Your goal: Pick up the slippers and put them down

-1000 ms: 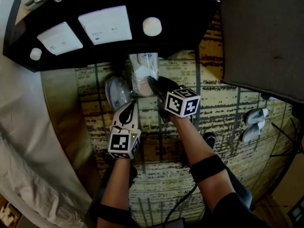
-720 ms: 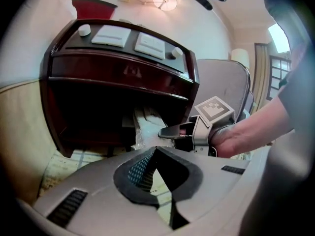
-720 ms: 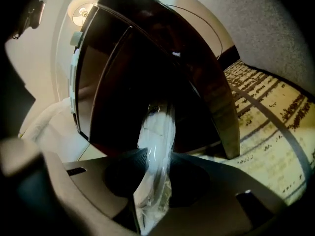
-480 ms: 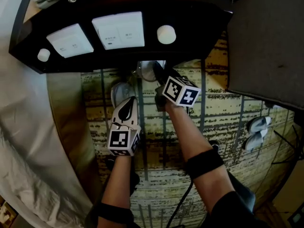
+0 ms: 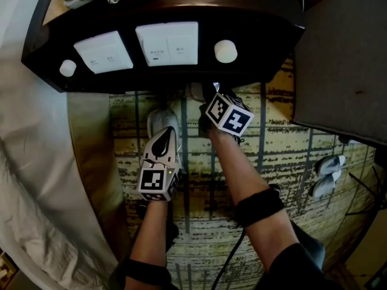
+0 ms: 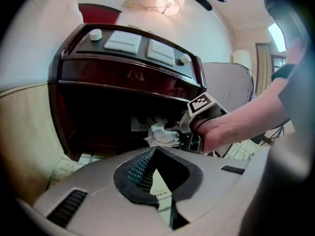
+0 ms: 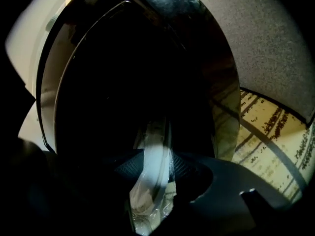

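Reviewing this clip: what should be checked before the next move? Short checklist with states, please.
1. Plastic-wrapped white slipper sits between right gripper jaws, which have just been opening: ok.
2. Its pads pressing that slipper: cannot tell.
3. Slipper set down inside dark wooden nightstand: cannot tell.
4. Left gripper shut, nothing between its jaws: ok.
5. Second pale slipper in view ahead of left gripper: ok.

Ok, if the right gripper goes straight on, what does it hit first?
Probably the back of the nightstand recess; depth is unclear. The right gripper has jaws just opening, slipper between them.
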{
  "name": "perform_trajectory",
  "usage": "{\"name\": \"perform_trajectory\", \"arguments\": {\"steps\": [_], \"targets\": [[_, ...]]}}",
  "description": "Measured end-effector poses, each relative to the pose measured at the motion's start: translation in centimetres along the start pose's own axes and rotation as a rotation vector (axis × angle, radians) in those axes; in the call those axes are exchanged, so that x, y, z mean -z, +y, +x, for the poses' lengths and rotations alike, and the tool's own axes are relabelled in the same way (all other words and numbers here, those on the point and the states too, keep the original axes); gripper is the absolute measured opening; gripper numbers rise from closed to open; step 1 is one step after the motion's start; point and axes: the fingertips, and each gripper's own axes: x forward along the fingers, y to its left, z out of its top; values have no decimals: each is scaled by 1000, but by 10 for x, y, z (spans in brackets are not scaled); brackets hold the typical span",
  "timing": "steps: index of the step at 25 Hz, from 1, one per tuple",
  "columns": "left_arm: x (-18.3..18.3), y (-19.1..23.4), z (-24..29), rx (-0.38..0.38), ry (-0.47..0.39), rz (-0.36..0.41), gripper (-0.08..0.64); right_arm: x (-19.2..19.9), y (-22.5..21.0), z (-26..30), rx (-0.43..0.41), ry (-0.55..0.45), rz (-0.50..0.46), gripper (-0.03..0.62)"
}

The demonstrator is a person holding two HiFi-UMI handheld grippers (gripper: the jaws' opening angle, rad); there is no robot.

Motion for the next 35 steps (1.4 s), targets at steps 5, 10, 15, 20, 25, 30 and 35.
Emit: {"name": "perform_trajectory", "arguments": {"steps": [5,10,15,20,25,30,35], "targets": [[-14,-7,-9,-1,-15,-7,2,-3,-8,-15,102,4,-49,388],[-34,-13,-35,3,5,5,2,6,-8,-49,169,79,-123,413],[-79,-29,-82,4,36,-15,2,-3,19,-119,129,142,-157,379],[-152,-55,-149,19,61,-1,2,-48,59,-218,80,163,-214,265],[-242,-81,-211,21,49,24,2,-124,107,-311,52,140,-283,93],[-322,-114,-294,19,57,26,2,-190,171,-414,-20,141,-309,5],[-400,-137,-361,14,18,58,2,-254,229,-489,-95,124,-404,0]]}}
